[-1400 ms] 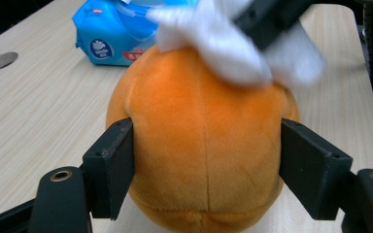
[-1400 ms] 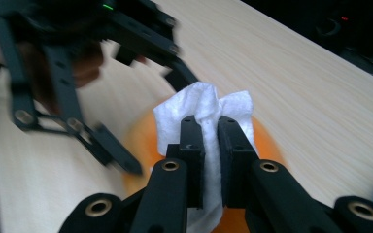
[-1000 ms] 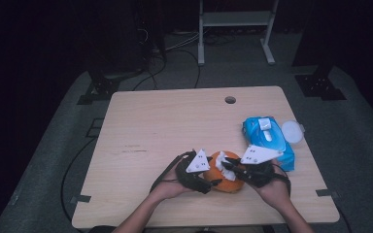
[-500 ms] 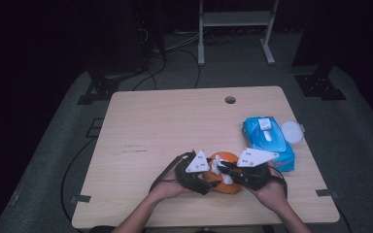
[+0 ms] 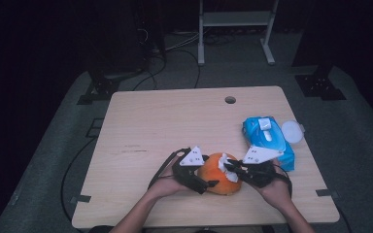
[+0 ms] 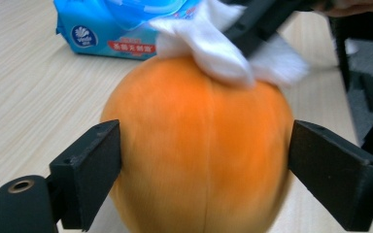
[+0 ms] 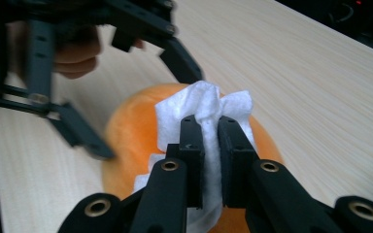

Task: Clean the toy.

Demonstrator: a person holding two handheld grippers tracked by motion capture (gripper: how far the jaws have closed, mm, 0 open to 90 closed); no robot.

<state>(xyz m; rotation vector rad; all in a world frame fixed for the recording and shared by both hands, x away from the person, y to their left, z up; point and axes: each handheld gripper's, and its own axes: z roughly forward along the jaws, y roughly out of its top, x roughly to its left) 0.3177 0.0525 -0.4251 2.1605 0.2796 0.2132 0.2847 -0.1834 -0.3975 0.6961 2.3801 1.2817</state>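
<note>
A round orange fruit (image 5: 218, 174) lies on the wooden table (image 5: 150, 126) near its front edge. My left gripper (image 6: 204, 160) straddles the fruit (image 6: 199, 145); its jaws have just been opening, and a gap shows beside one pad. My right gripper (image 7: 211, 131) is shut on a crumpled white wipe (image 7: 199, 104), which it presses on top of the fruit (image 7: 131, 131). In the high view the right gripper (image 5: 229, 169) comes in from the right and meets the left gripper (image 5: 209, 175) over the fruit.
A blue pack of wet wipes (image 5: 267, 138) lies at the right of the table, just behind my right hand, with a white round lid (image 5: 291, 131) beside it. A cable hole (image 5: 230, 100) sits near the far edge. Dark floor and stands surround the table.
The left gripper's jaws have spread a little wider around the fruit. Both hands stay where they were, and the wipe remains on the fruit's top.
</note>
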